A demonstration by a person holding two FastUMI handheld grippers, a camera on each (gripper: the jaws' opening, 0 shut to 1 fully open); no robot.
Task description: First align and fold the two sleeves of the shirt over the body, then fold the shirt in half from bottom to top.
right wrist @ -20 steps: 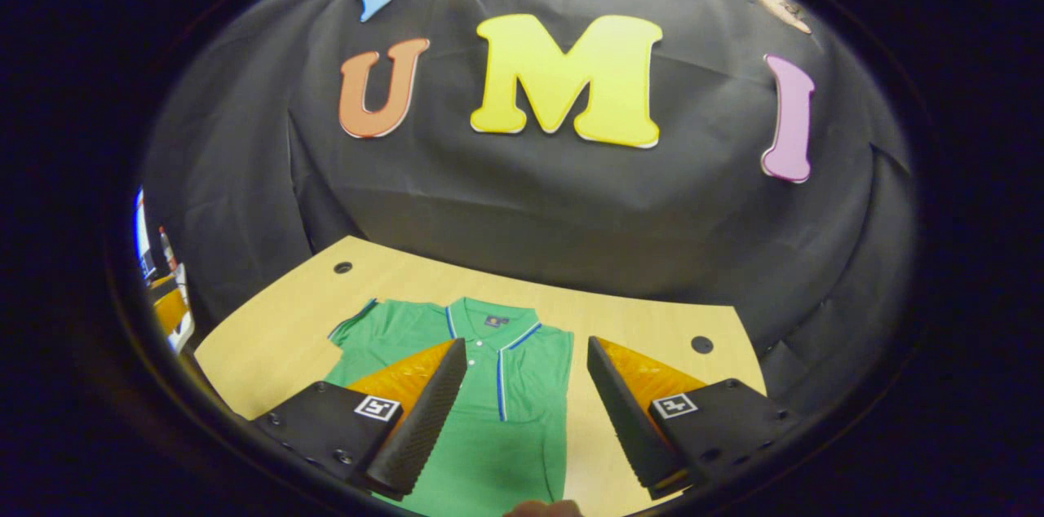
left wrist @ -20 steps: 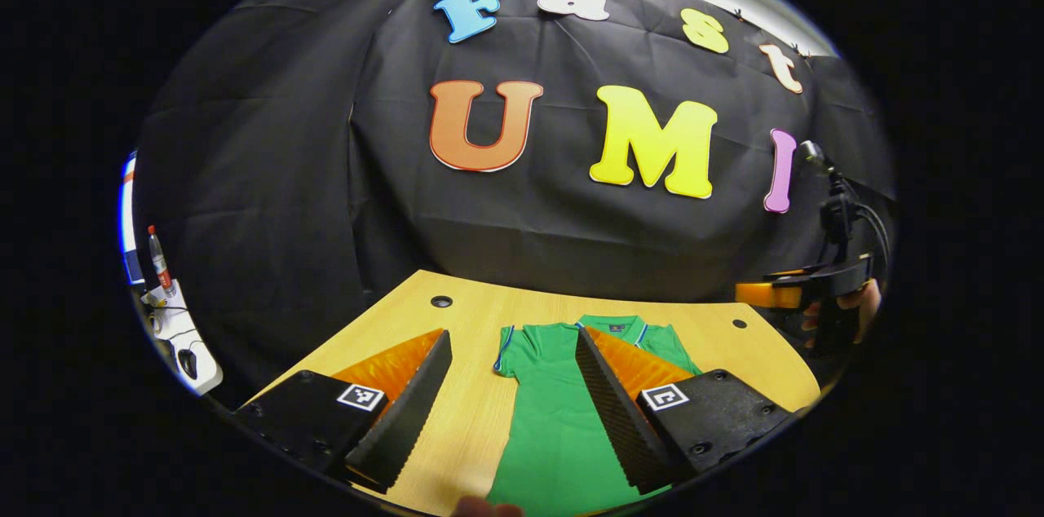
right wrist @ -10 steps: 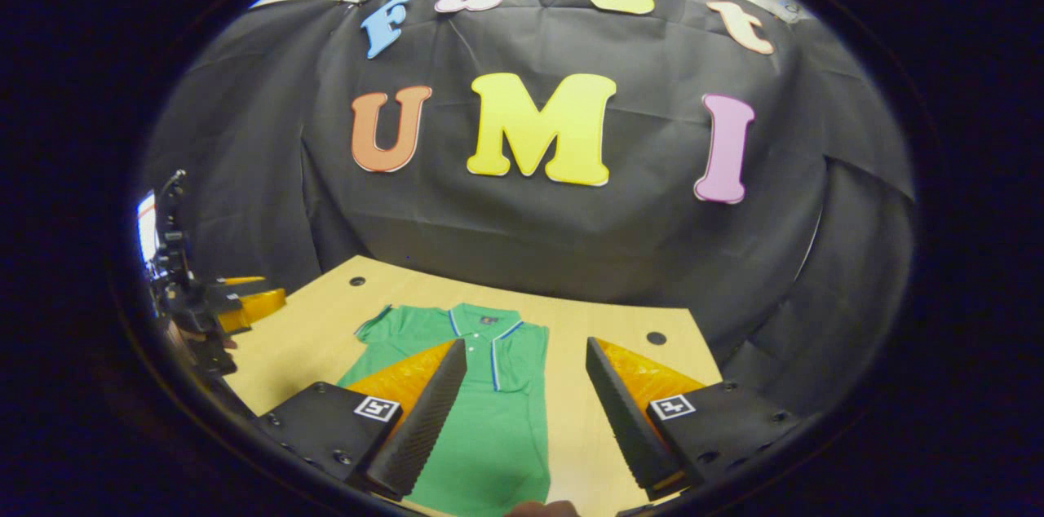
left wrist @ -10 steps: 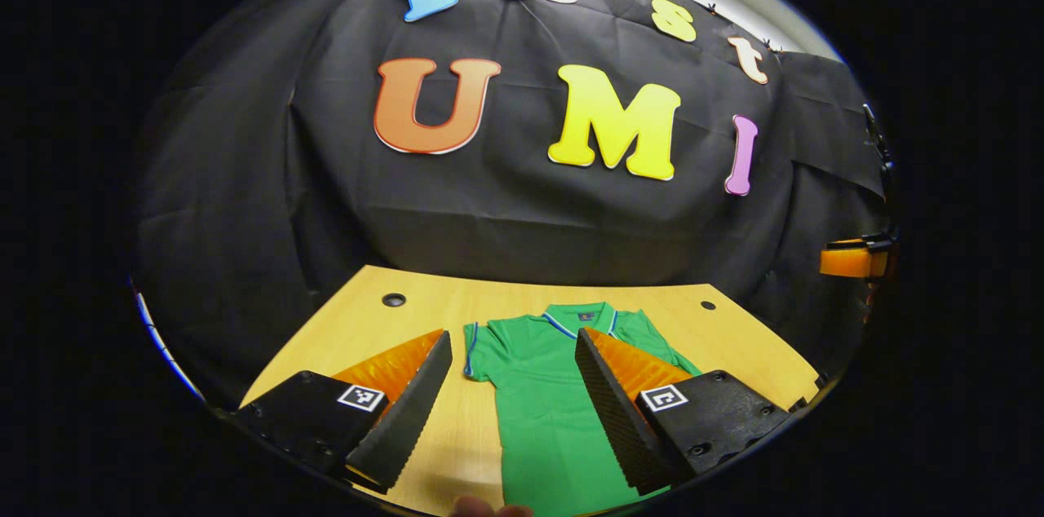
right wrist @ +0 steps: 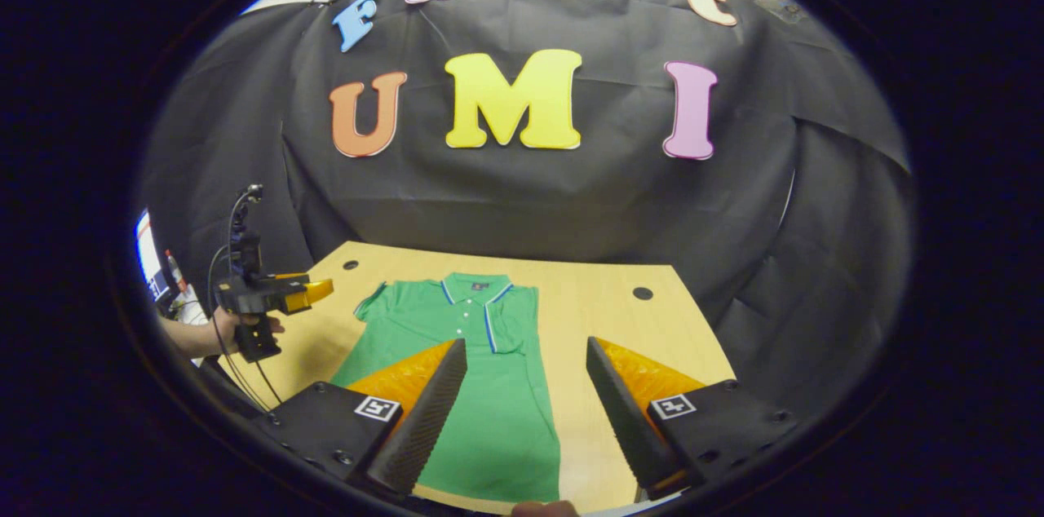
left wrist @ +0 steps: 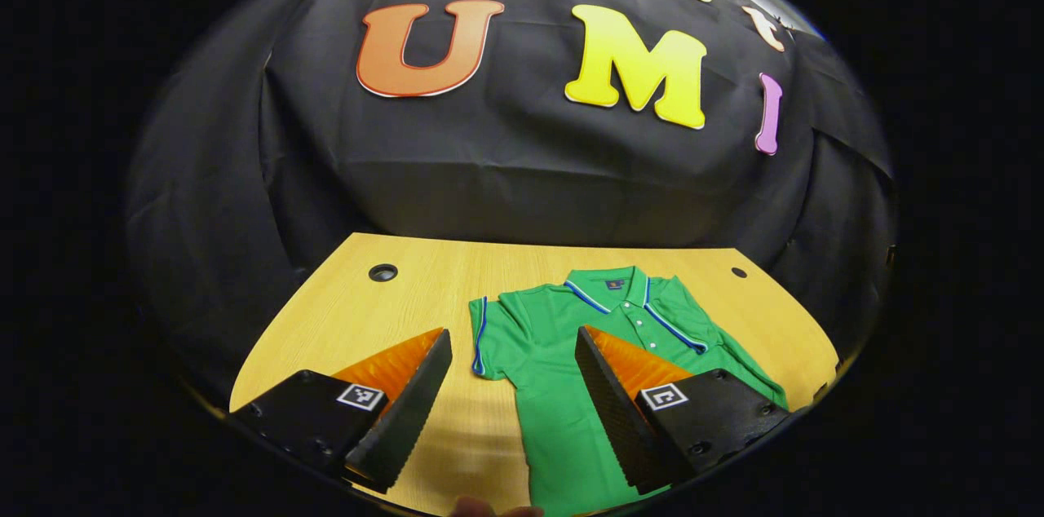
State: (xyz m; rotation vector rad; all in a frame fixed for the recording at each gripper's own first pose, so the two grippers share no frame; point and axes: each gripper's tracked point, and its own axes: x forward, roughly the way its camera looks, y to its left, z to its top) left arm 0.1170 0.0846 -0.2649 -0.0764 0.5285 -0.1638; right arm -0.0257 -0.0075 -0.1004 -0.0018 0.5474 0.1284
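Table (left wrist: pixel 367 321) came first, one big wooden top with one green shirt (left wrist: pixel 563 386) lying flat on it, collar toward the black wall and hem toward the person. A second before, the left gripper's camera looked high at the wall and caught little of the shirt; at this moment it had tipped down, and much more of the shirt and table showed. The right gripper view had changed too: the left gripper (right wrist: pixel 314 289), held in a hand (right wrist: pixel 228 329), had come into sight at the table's left side, near the left sleeve (left wrist: pixel 488 338) but not touching it. I think that meant both tools were getting ready and the folding was only partly done. The right side of the shirt looked folded in over the body already, with a straight edge (right wrist: pixel 534 354), while the left sleeve lay spread out, so that sleeve seemed next, and then the fold from bottom to top. Counting: two grippers, one shirt, one sleeve left out flat, and two small round holes (left wrist: pixel 382 272) in the table. The left gripper (left wrist: pixel 514 386) had its fingers wide apart with nothing between them. The right gripper (right wrist: pixel 526 403) was wide too and held nothing, hanging above the shirt's lower part.
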